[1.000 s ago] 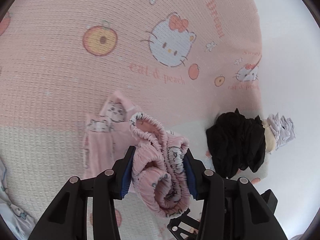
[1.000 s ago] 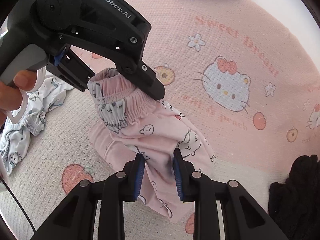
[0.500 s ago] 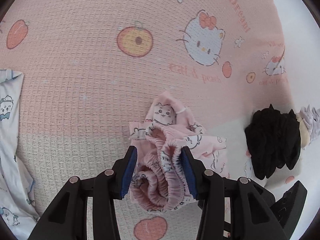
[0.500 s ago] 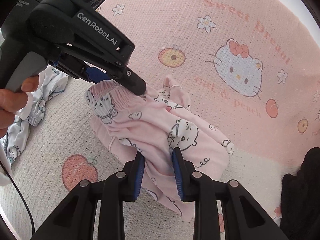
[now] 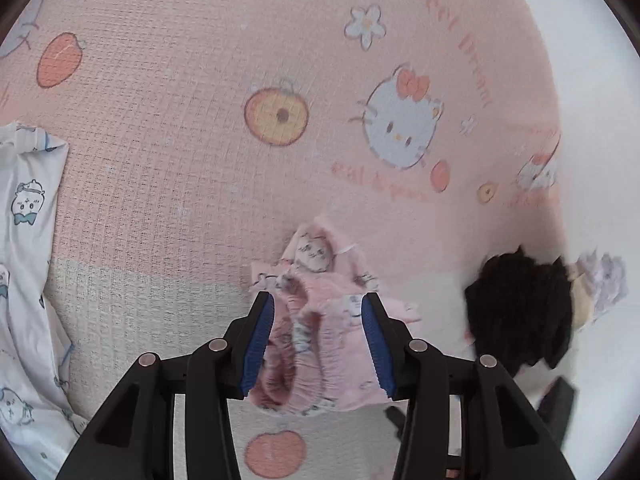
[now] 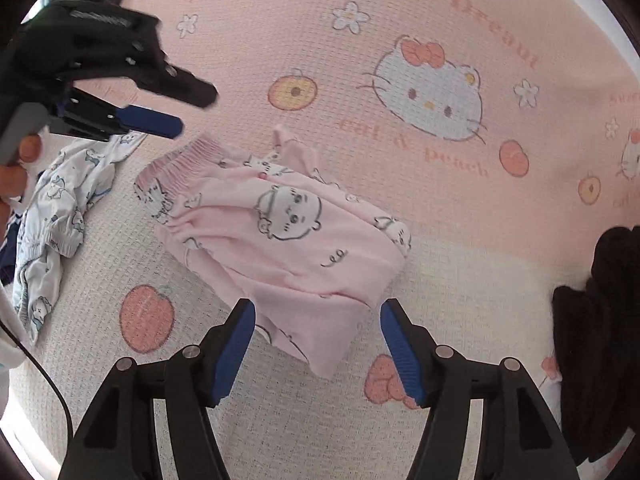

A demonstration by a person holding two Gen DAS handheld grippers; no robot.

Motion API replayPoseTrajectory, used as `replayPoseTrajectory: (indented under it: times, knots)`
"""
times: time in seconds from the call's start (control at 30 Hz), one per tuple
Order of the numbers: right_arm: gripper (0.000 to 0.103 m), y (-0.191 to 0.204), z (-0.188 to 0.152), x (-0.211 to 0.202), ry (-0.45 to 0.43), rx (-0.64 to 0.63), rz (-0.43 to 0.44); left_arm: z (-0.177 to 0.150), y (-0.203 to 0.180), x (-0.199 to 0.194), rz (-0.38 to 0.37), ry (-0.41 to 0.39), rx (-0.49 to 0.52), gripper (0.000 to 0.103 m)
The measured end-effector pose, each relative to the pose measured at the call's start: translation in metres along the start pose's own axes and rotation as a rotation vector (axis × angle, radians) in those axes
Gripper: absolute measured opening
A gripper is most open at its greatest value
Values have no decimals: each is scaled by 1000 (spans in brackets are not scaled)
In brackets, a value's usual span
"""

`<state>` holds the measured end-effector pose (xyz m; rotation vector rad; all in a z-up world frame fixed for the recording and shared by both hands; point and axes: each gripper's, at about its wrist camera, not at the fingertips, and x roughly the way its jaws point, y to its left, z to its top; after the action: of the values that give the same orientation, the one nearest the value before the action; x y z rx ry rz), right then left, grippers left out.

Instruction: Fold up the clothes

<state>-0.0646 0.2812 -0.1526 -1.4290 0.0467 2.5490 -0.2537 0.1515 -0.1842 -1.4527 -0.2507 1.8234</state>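
Pink cartoon-print shorts (image 6: 288, 240) lie spread on the blanket, waistband to the left. My right gripper (image 6: 318, 308) hovers over their near hem. Its jaws are opening, and its pads touch no cloth. In the right wrist view my left gripper (image 6: 198, 110) sits just above the waistband, its blue pad (image 6: 152, 122) bare. In the left wrist view the shorts (image 5: 320, 320) show through the gap of the left gripper (image 5: 317, 300), lying loosely beneath it.
A white printed garment (image 6: 60, 208) lies crumpled at the left, by the person's hand (image 6: 24, 152). A black garment (image 6: 600, 320) sits at the right, with a lilac and cream cloth (image 5: 600, 280) beside it. The pink cat-and-peach blanket (image 6: 400, 20) covers the bed.
The left gripper lowered the bunched waistband onto the blanket and came off it. The right gripper's jaws spread and let go of the shorts' leg. The shorts now lie flat.
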Motion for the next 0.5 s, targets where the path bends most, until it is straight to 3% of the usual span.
replayPoseTrajectory:
  times: [0.17, 0.5]
  knots:
    - [65, -20, -2, -2, 16, 106, 49, -2, -16, -23, 58, -42, 33, 65]
    - [65, -53, -6, -1, 64, 263, 101, -26, -27, -14, 191, -23, 84, 65]
